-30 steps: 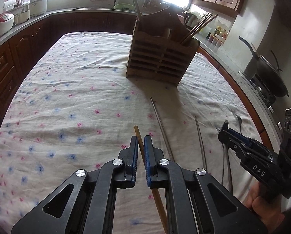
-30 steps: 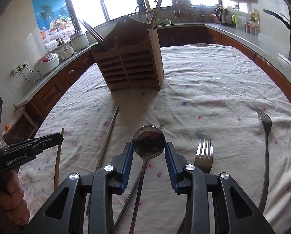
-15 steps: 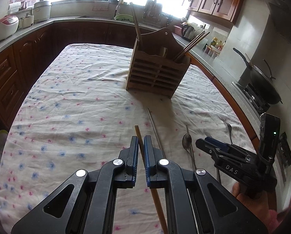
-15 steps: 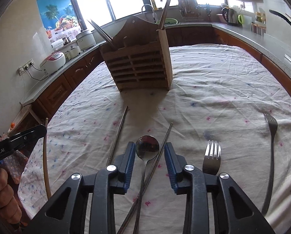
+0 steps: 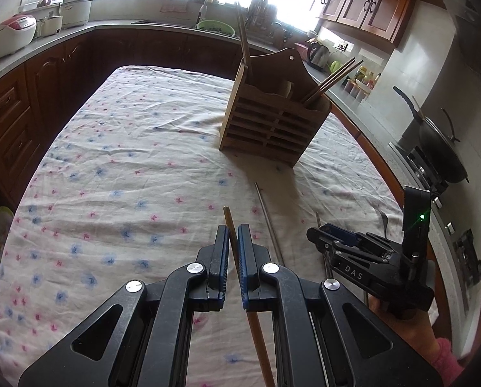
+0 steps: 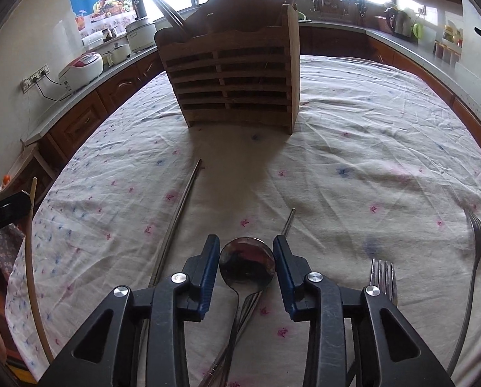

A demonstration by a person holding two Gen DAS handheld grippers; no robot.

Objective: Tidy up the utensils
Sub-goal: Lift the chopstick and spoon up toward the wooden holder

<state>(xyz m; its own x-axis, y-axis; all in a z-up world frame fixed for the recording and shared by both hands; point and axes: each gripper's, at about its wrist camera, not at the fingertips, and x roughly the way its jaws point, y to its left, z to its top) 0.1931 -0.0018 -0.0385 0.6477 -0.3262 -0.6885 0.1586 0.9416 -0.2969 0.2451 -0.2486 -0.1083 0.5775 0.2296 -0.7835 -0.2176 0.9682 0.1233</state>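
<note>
My left gripper [image 5: 233,237] is shut on a wooden chopstick [image 5: 232,235] and holds it above the floral tablecloth [image 5: 127,167]; the stick also shows in the right wrist view [image 6: 31,225]. My right gripper [image 6: 246,254] is open low over the cloth, its fingers either side of a metal spoon [image 6: 247,266] that lies on the cloth. The wooden utensil holder [image 6: 234,77] stands upright at mid-table with chopsticks [image 5: 332,79] in it. A metal chopstick [image 6: 179,216] lies left of the spoon, another [image 6: 287,222] crosses under it.
Two forks [image 6: 382,274] [image 6: 474,258] lie on the cloth to the right of my right gripper. Kitchen counters surround the table, with rice cookers [image 5: 13,32] at the left and a wok on a stove [image 5: 440,148] at the right.
My left gripper has lifted the wooden chopstick higher above the table. My right gripper has drawn back and then moved forward and down around the spoon, still open.
</note>
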